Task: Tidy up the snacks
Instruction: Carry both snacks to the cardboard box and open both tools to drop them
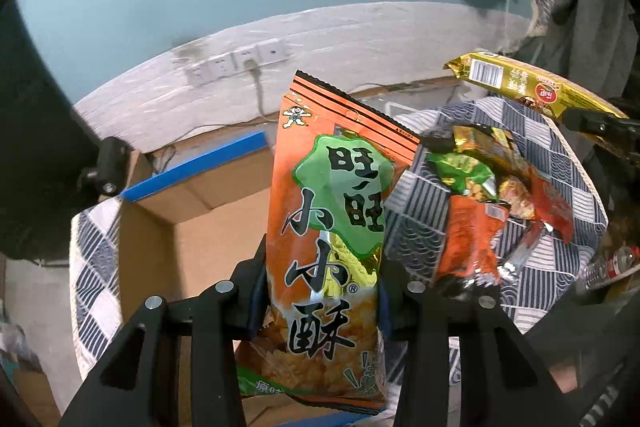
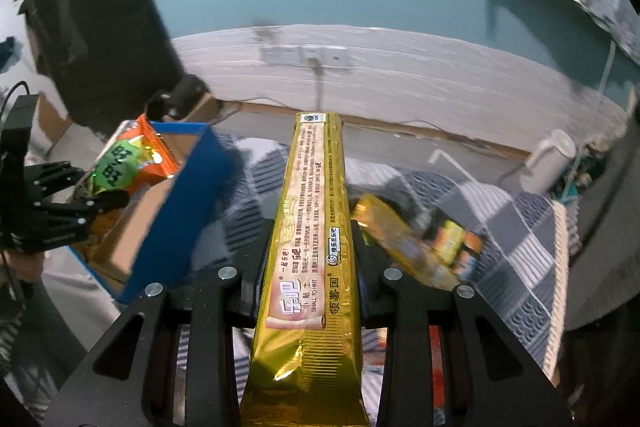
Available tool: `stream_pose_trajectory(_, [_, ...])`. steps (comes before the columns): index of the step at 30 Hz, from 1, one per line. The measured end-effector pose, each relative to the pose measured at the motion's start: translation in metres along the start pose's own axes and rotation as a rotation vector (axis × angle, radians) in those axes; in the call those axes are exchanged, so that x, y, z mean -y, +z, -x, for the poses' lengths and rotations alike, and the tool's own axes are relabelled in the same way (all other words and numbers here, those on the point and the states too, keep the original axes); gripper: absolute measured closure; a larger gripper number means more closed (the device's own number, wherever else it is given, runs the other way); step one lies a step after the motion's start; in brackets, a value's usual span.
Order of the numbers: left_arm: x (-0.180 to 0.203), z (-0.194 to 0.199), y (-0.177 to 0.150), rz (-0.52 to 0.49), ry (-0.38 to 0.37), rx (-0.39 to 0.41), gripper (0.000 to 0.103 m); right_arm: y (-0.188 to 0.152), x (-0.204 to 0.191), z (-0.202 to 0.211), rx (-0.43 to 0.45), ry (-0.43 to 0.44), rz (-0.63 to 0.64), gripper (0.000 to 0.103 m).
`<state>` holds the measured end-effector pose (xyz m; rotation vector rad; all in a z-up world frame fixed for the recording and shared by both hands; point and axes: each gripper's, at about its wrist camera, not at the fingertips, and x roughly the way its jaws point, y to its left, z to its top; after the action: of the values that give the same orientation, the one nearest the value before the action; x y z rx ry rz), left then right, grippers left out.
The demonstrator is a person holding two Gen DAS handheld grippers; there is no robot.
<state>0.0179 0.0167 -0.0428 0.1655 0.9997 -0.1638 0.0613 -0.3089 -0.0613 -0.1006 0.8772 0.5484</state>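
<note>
The left gripper [image 1: 322, 291] squeezes the orange crinkly snack bag [image 1: 326, 227] above the blue-edged cardboard box [image 1: 192, 187]. The right gripper [image 2: 310, 275] pinches the long gold packet [image 2: 312, 247] over the checked cloth [image 2: 500, 227]. A loose hold could let the bag slip past the box.

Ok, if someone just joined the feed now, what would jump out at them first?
Two packets held up at once: the left hand-held gripper is clamped on an orange Want Want rice cracker bag over the open blue-edged cardboard box, and the right hand-held gripper grips a long gold snack packet. Next, the pile of loose snack packets on the checked blanket, right of the box.
</note>
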Motion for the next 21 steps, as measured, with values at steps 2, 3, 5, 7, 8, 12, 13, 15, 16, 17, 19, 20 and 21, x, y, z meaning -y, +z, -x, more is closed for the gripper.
stream_pose_trajectory(2, [-0.013, 0.003, -0.005, 0.018, 0.013, 0.004, 0.059, 0.005, -0.016, -0.006, -0.006, 0.027, 0.017, 0.071])
stream_pose_trajectory(3, [-0.019, 0.004, -0.008, 0.027, 0.019, 0.005, 0.059, 0.008, -0.026, -0.010, -0.013, 0.039, 0.028, 0.071])
stream_pose_trajectory(5, [-0.032, 0.005, -0.014, 0.051, 0.030, 0.003, 0.059, 0.013, -0.041, -0.018, -0.023, 0.056, 0.049, 0.071])
stream_pose_trajectory(7, [-0.046, 0.006, -0.021, 0.071, 0.040, 0.000, 0.059, 0.017, -0.058, -0.027, -0.033, 0.072, 0.074, 0.071])
stream_pose_trajectory(8, [-0.052, 0.006, -0.024, 0.080, 0.046, -0.001, 0.059, 0.018, -0.066, -0.032, -0.037, 0.081, 0.085, 0.071])
stream_pose_trajectory(12, [-0.077, 0.006, -0.038, 0.122, 0.064, -0.010, 0.059, 0.025, -0.097, -0.052, -0.066, 0.119, 0.124, 0.071])
stream_pose_trajectory(13, [-0.084, 0.006, -0.042, 0.137, 0.069, -0.012, 0.059, 0.025, -0.104, -0.056, -0.072, 0.124, 0.134, 0.071])
stream_pose_trajectory(15, [-0.094, 0.005, -0.047, 0.155, 0.076, -0.017, 0.059, 0.026, -0.118, -0.065, -0.085, 0.133, 0.151, 0.071])
stream_pose_trajectory(16, [-0.097, 0.005, -0.049, 0.160, 0.078, -0.019, 0.059, 0.027, -0.125, -0.070, -0.094, 0.137, 0.160, 0.071])
stream_pose_trajectory(17, [-0.102, 0.003, -0.052, 0.168, 0.082, -0.024, 0.059, 0.028, -0.132, -0.074, -0.102, 0.143, 0.168, 0.071])
stream_pose_trajectory(19, [-0.110, 0.000, -0.056, 0.182, 0.087, -0.031, 0.059, 0.029, -0.143, -0.084, -0.119, 0.152, 0.179, 0.071])
stream_pose_trajectory(20, [-0.114, -0.002, -0.059, 0.189, 0.090, -0.037, 0.059, 0.029, -0.148, -0.088, -0.126, 0.156, 0.182, 0.071])
stream_pose_trajectory(21, [-0.118, -0.004, -0.061, 0.194, 0.092, -0.043, 0.059, 0.030, -0.153, -0.092, -0.133, 0.159, 0.185, 0.071])
